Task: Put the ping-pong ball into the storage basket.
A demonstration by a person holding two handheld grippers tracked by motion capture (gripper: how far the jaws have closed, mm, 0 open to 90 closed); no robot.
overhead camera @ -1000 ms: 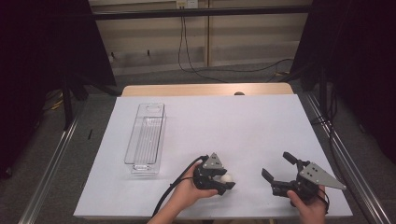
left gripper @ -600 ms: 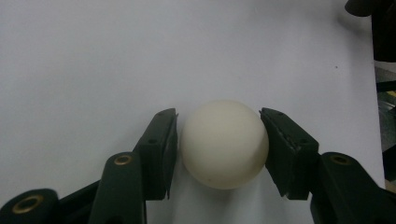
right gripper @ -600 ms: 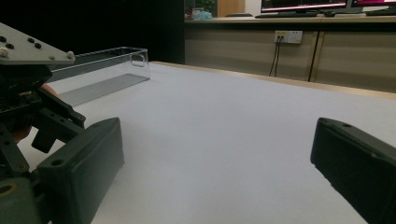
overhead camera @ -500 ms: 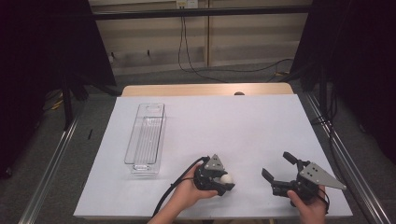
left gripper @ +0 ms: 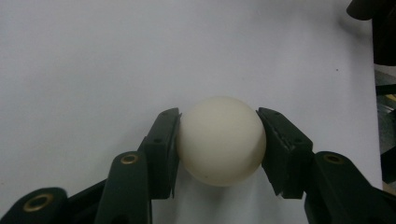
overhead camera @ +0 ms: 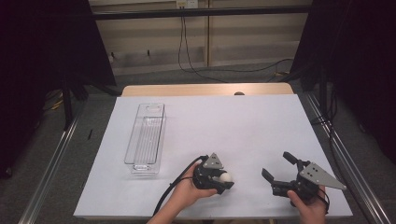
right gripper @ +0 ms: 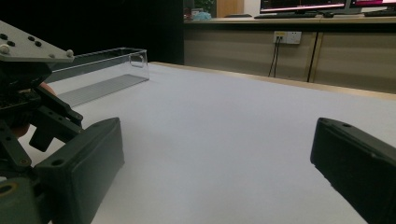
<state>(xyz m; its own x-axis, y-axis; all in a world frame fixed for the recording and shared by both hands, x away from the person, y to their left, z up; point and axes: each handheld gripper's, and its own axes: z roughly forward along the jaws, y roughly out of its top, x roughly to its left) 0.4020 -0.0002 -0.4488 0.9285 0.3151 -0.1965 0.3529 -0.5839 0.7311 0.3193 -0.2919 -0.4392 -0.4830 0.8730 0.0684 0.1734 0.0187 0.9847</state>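
Left gripper (overhead camera: 223,179) low in the high view, a little left of centre, clamped on a cream-white ball (overhead camera: 225,177); jaws just closed in on it. Held by the person's left hand (overhead camera: 189,191), forearm entering from the bottom edge, black cable looping off to the lower left. Grey three-cornered plate on top of it.

Same ball (left gripper: 221,140) in the left gripper view, centre and slightly low, round and smooth, pressed between two black pads, one against each side. Resting on or just above the white sheet; cannot tell which. Dark shape at the upper right corner, too cut off to identify.

Right gripper (overhead camera: 278,169) at the lower right of the high view, held by the right hand (overhead camera: 308,205), jaws spread wide with nothing between them. Well apart from the ball. Right gripper view: two black jaws far apart at lower left and lower right, bare white surface between; left gripper (right gripper: 28,93) at the left edge.

Clear plastic bin (overhead camera: 145,138), long and narrow, left of centre in the high view, lying lengthwise toward the top of the frame, near the left gripper but apart from it. Same bin (right gripper: 100,74) at the upper left of the right gripper view.

White table cover (overhead camera: 224,121) across the middle, wooden edge at the far side.
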